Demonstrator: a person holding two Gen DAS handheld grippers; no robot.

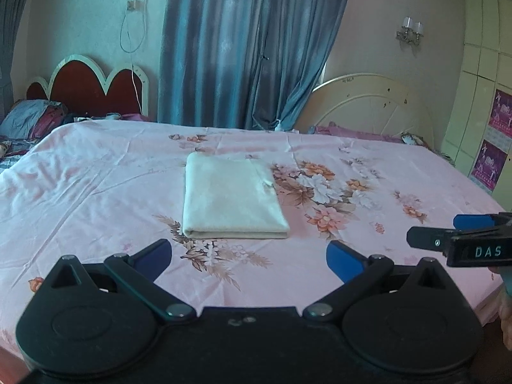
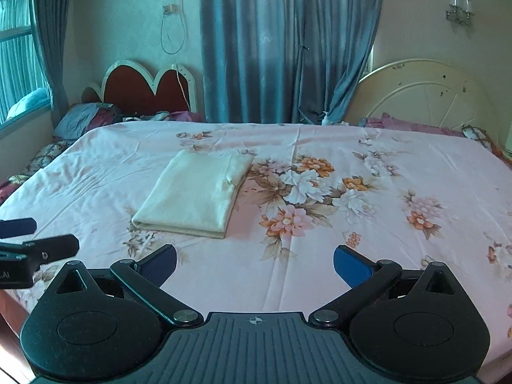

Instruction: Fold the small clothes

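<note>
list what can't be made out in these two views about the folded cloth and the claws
- Folded cream cloth: what garment it is and how many layers; only its top and near edge show in either wrist view.
- Right claw: cut off by the right edge of the left wrist view.
- Left claw: cut off by the left edge of the right wrist view.
- Posters on the wardrobe: too small and blurred to read.
</note>
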